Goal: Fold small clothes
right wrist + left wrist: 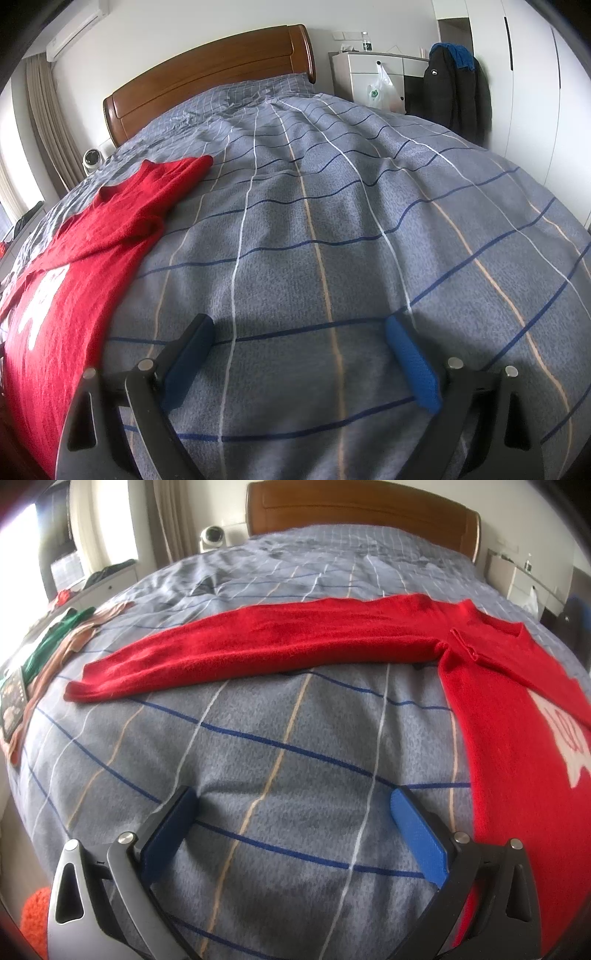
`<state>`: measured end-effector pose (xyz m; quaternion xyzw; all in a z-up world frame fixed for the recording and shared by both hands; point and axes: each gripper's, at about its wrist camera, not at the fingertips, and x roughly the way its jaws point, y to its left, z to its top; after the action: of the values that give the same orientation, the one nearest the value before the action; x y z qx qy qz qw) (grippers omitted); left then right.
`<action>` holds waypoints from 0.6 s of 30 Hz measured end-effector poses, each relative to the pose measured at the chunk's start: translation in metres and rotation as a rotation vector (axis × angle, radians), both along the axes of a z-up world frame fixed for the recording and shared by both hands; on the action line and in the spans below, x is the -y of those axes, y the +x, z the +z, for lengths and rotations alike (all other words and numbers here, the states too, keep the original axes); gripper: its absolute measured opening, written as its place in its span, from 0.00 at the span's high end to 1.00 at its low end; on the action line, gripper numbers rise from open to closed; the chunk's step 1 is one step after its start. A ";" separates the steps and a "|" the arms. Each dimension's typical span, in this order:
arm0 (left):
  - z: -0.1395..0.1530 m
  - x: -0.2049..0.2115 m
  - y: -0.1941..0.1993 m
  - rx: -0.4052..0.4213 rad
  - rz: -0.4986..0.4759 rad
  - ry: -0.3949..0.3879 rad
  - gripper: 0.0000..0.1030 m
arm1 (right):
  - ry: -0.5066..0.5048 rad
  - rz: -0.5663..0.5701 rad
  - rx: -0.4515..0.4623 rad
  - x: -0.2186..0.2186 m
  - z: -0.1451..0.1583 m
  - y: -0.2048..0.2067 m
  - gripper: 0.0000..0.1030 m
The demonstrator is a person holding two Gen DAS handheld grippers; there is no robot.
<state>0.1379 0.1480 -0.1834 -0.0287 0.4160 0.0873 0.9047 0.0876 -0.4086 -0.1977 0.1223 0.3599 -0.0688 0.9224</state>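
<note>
A red knit sweater [517, 716] with a white pattern lies flat on the grey checked bedspread [280, 746]. Its one sleeve [258, 646] stretches out straight to the left across the bed. My left gripper [293, 801] stands open just left of the sweater's body, with only bedspread between its blue pads. In the right wrist view the sweater [85, 266] lies at the left, its other sleeve [173, 177] folded in over the shoulder. My right gripper [299, 330] is open over bare bedspread to the right of the sweater's side edge, holding nothing.
A green garment [55, 638] and a tan one [70, 650] lie at the bed's left edge beside a patterned packet [13, 698]. The wooden headboard [207, 77] is at the far end. A white nightstand [369, 74] and a hanging dark jacket [454, 85] stand at the right.
</note>
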 end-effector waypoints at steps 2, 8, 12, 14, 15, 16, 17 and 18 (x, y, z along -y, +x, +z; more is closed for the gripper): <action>0.000 0.000 0.000 0.001 0.001 0.001 0.00 | 0.000 0.000 0.000 0.000 0.000 0.000 0.09; 0.000 0.000 0.000 0.001 0.000 0.001 0.00 | -0.002 -0.001 0.000 -0.001 0.000 0.000 0.09; 0.000 0.000 0.000 0.001 0.000 0.001 0.00 | -0.005 -0.001 0.001 -0.001 0.000 0.001 0.09; 0.000 0.001 0.000 0.001 0.000 0.001 0.00 | -0.007 -0.001 0.001 0.000 -0.001 0.001 0.09; 0.000 0.000 0.000 0.001 0.000 0.001 0.00 | -0.006 -0.001 0.001 0.000 -0.001 0.001 0.09; 0.000 0.001 0.000 0.000 0.000 0.001 0.00 | -0.006 -0.001 0.001 0.000 -0.001 0.001 0.09; 0.000 0.001 0.000 0.000 0.000 0.001 0.00 | -0.006 -0.001 0.001 -0.001 -0.001 0.001 0.09; 0.000 0.000 0.000 0.000 0.000 0.000 0.00 | -0.006 -0.001 0.001 0.000 -0.001 0.001 0.09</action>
<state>0.1379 0.1475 -0.1837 -0.0285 0.4160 0.0873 0.9047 0.0883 -0.4081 -0.1983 0.1199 0.3593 -0.0702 0.9228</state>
